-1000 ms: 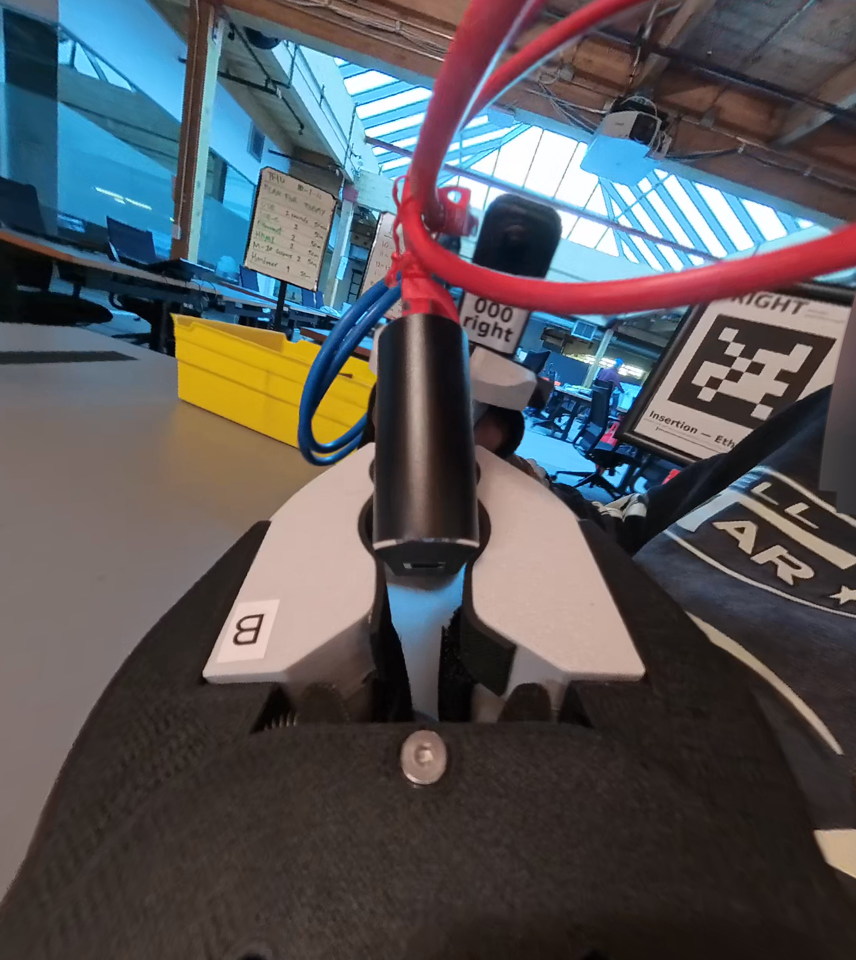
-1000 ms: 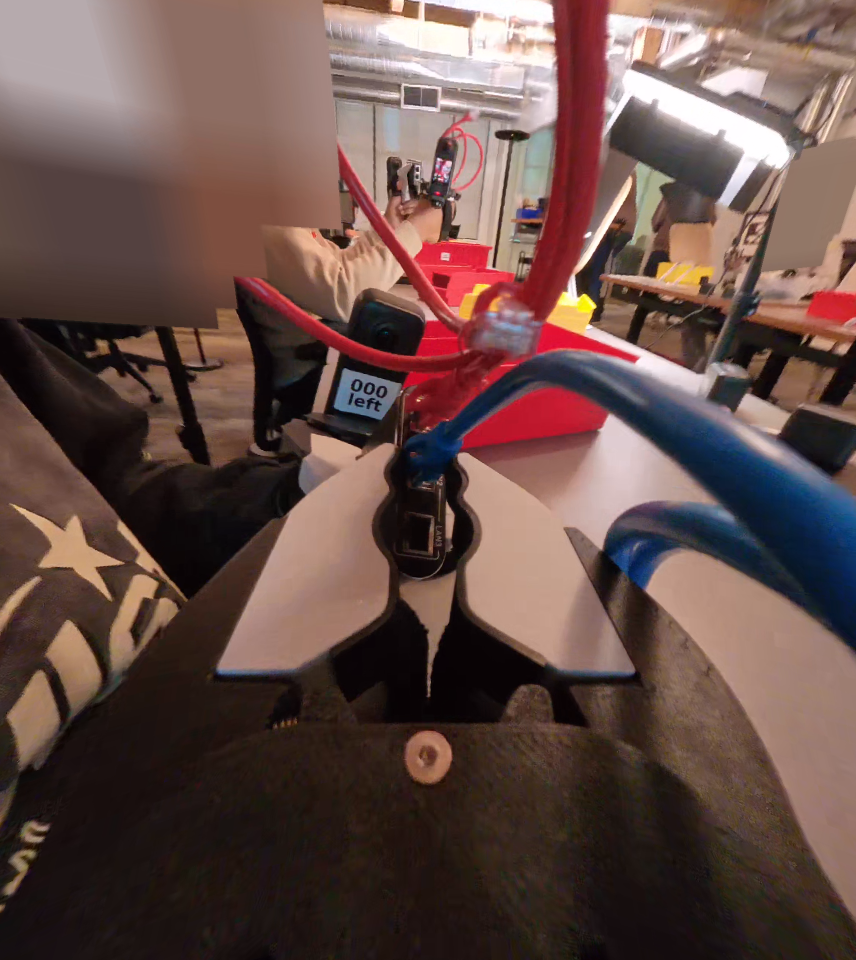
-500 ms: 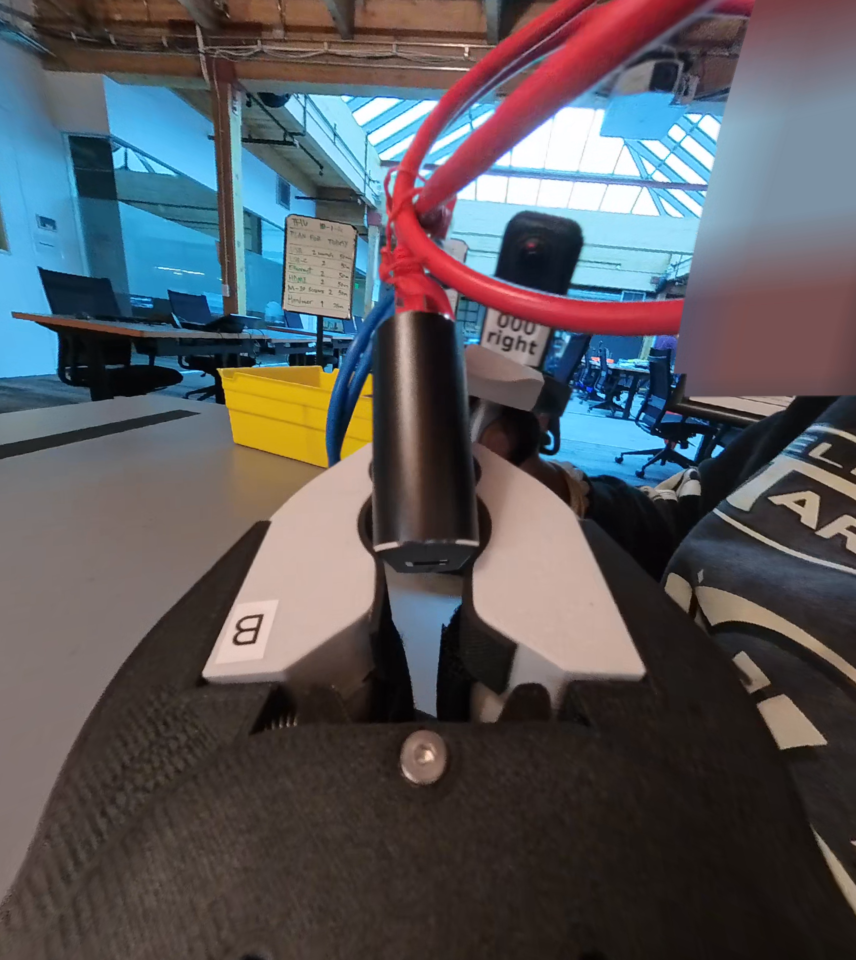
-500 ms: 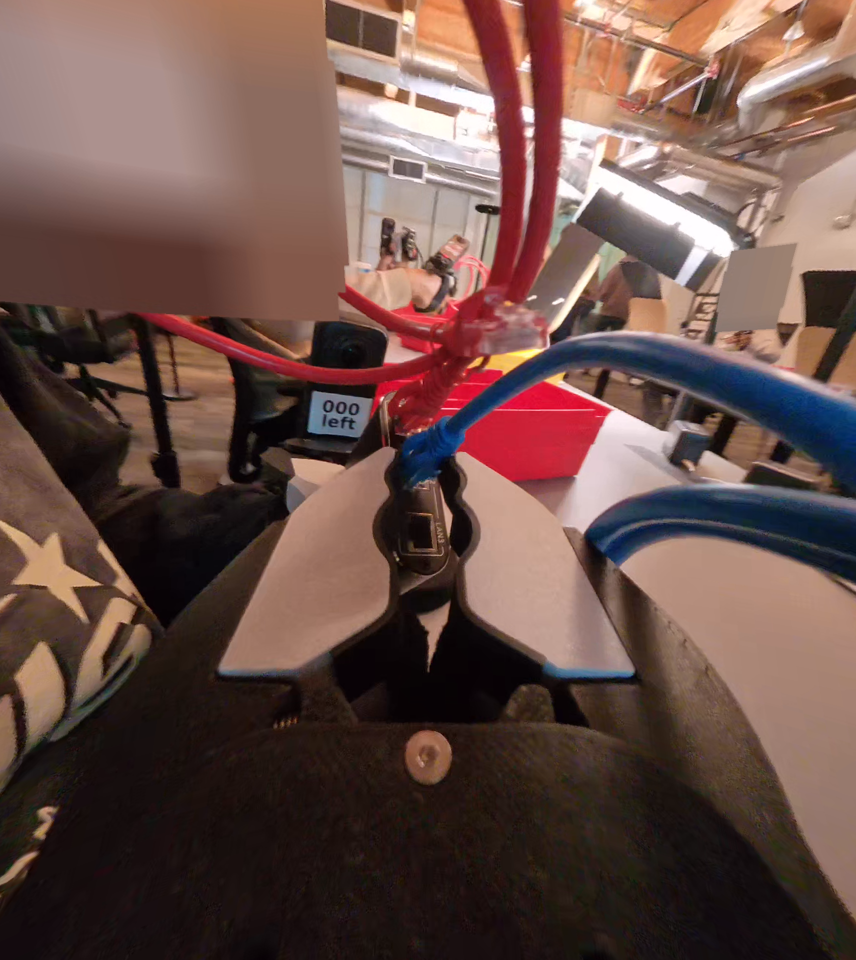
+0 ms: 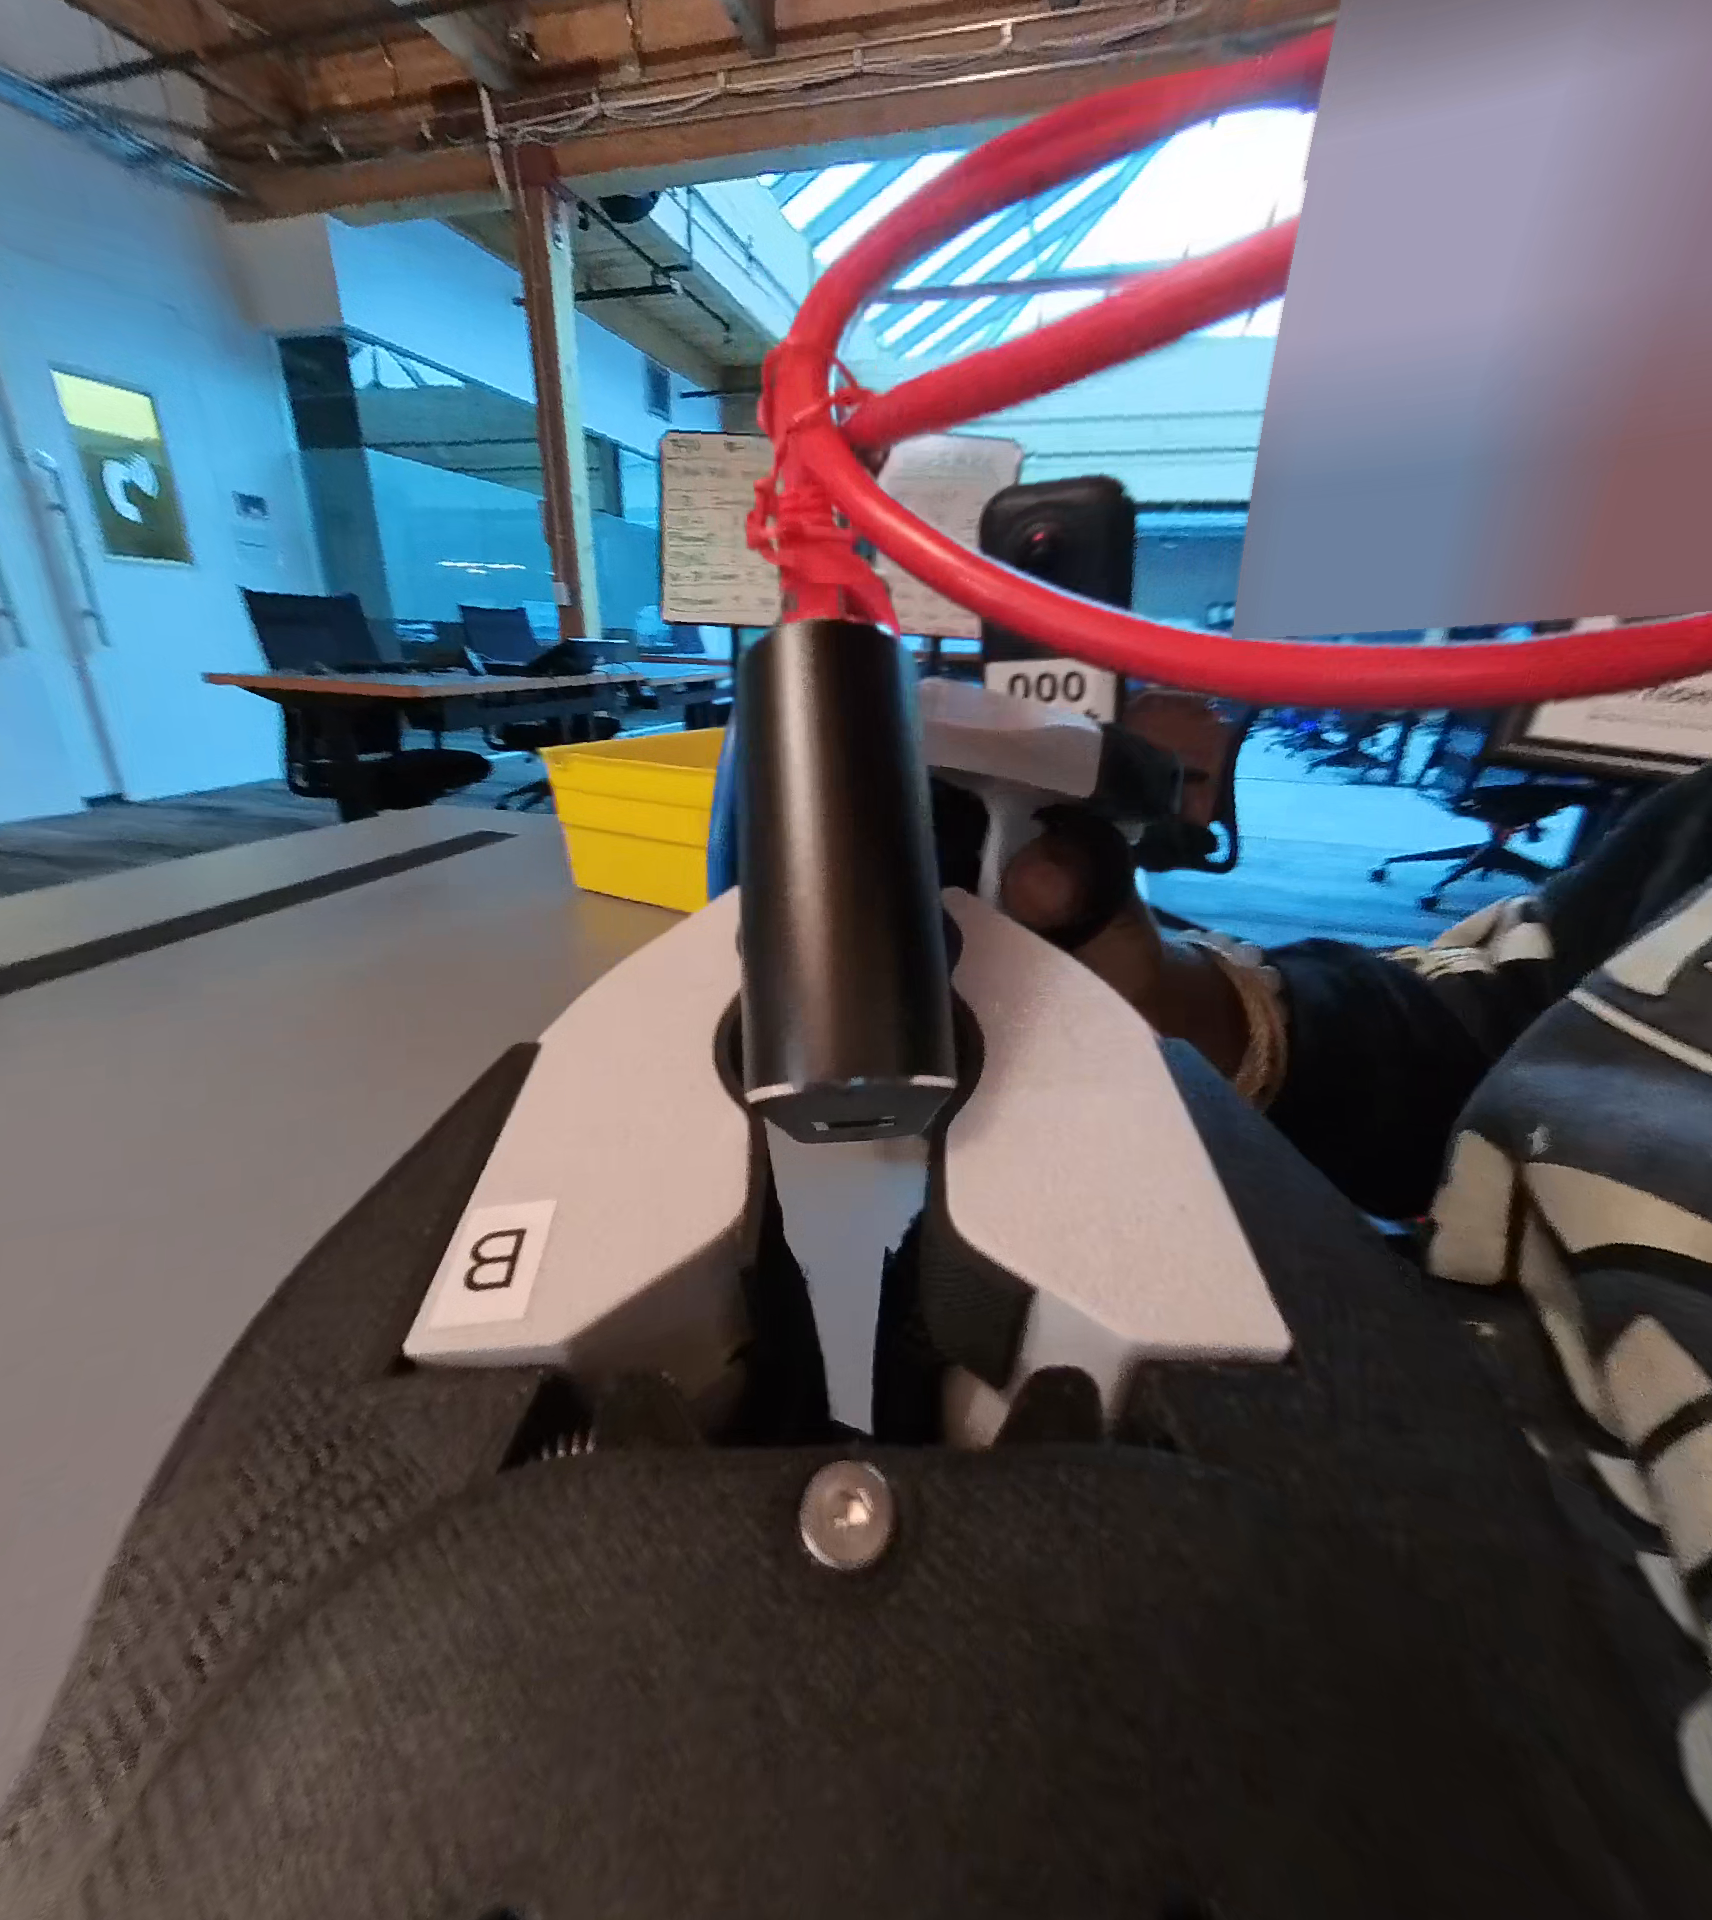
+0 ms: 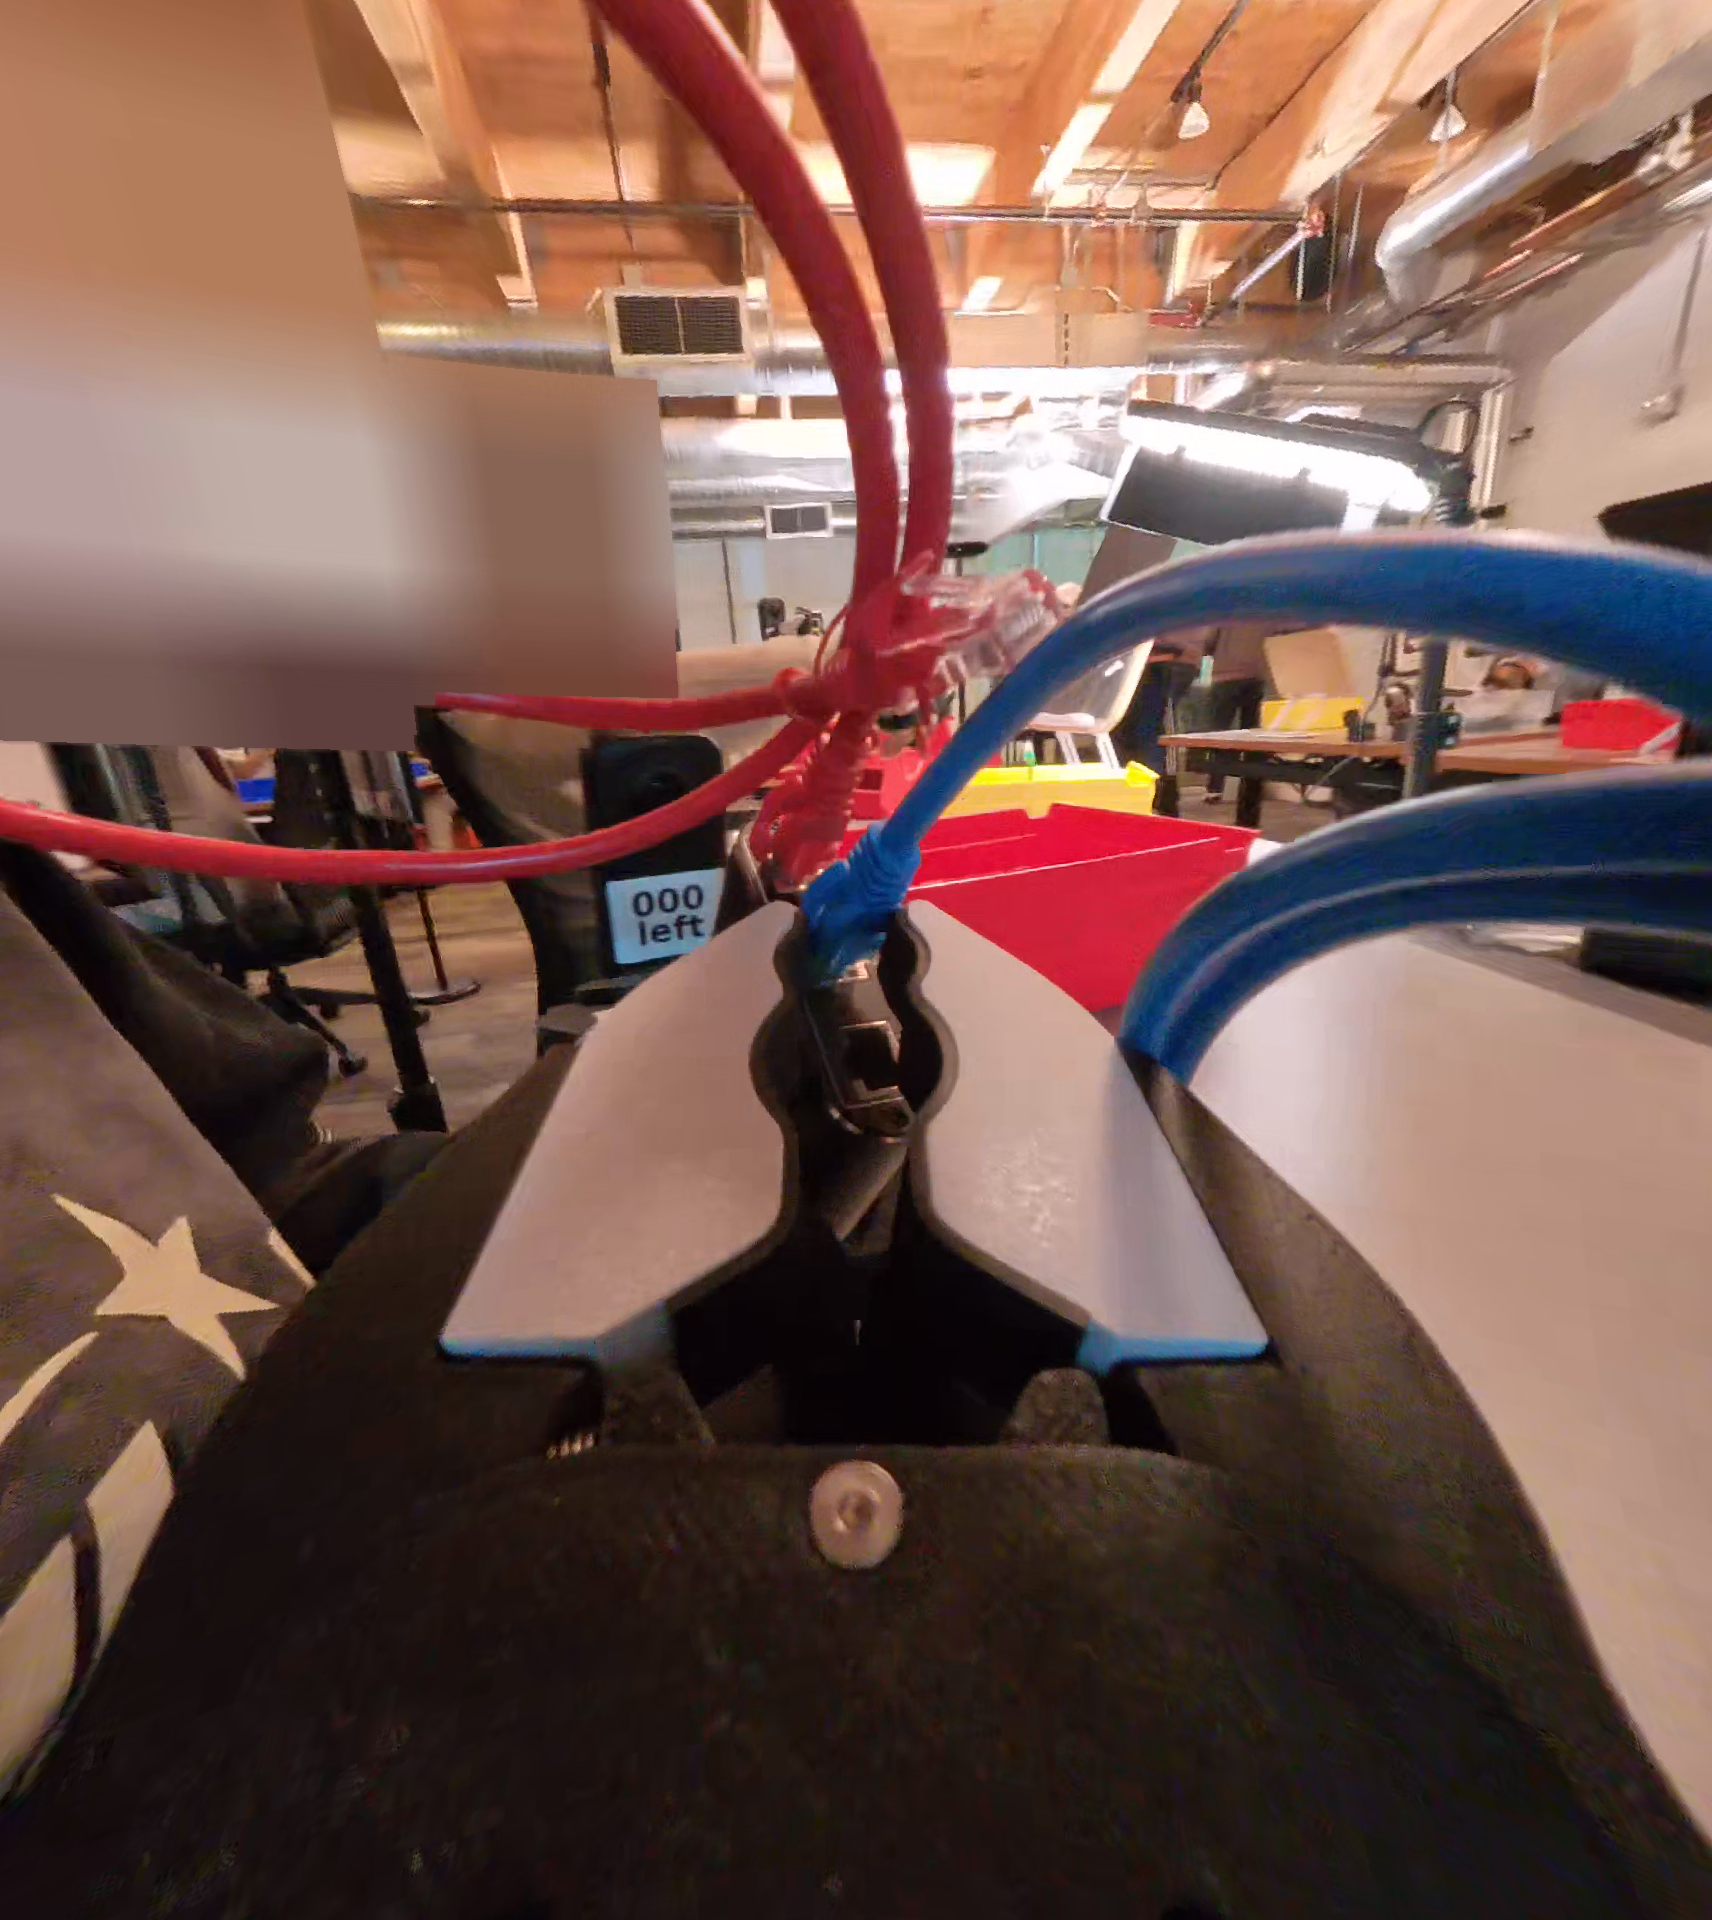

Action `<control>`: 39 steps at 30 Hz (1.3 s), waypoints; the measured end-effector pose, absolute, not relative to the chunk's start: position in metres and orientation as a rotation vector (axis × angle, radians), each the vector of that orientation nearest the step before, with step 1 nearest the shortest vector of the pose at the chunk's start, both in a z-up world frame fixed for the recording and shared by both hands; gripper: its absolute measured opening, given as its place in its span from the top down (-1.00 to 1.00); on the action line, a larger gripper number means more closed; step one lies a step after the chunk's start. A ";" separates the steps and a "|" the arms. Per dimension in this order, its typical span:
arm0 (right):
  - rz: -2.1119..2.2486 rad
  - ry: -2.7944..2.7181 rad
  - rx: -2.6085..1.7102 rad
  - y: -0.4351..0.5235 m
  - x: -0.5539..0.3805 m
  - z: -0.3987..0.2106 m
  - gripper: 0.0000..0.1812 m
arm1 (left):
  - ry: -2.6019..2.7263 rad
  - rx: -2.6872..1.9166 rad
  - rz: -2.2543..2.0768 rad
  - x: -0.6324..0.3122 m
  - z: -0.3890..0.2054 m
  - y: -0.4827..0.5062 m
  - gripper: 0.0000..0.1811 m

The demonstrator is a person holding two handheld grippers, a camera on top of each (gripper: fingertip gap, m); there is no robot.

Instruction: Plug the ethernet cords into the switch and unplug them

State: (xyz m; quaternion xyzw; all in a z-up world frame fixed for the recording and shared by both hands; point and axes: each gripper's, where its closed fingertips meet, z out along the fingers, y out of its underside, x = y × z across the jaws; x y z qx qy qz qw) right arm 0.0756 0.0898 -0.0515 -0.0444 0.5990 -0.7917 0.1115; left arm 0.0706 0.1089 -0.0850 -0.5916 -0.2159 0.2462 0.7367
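Note:
A slim black switch is held off the table between both grippers. My left gripper is shut on its near end, where a small slot faces the camera. A red ethernet cord enters its far end and loops up to the right. A blue cord shows just behind it. My right gripper is shut on the switch from the opposite side, with an empty port facing the camera. The blue cord is plugged in just past the fingertips. The red cord loops overhead; its loose clear plug hangs free.
A grey table lies to the left, with a yellow bin at its far end. In the right wrist view the table bears a red bin. The person's dark printed shirt is close by. Only a small space, under 4 cm, lies between the two pairs of fingers.
Both grippers keep their hold on the switch. Both views have swung round and the right wrist view has tilted upward. The cord loops have shifted with them.

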 end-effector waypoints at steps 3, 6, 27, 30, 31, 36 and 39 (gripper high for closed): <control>-2.372 1.798 -0.259 0.092 0.082 -0.049 0.86 | -0.444 -1.281 0.412 0.078 -0.083 0.113 0.70; -2.475 1.776 -0.157 0.096 0.069 -0.040 0.86 | -0.473 -1.264 0.371 0.076 -0.083 0.112 0.70; -2.529 1.176 0.610 0.352 -0.085 0.061 0.85 | -0.663 -0.856 0.231 0.059 -0.064 0.059 0.70; -2.478 0.990 0.719 0.374 -0.115 0.044 0.92 | -0.657 -0.878 0.252 0.060 -0.065 0.062 0.70; -2.470 0.964 0.758 0.377 -0.124 0.036 0.92 | -0.657 -0.886 0.253 0.060 -0.065 0.063 0.70; -2.377 0.943 0.958 0.374 -0.157 0.002 0.95 | -0.647 -0.910 0.255 0.061 -0.066 0.067 0.70; -2.357 0.892 1.101 0.379 -0.170 -0.009 0.94 | -0.636 -0.930 0.248 0.062 -0.067 0.070 0.70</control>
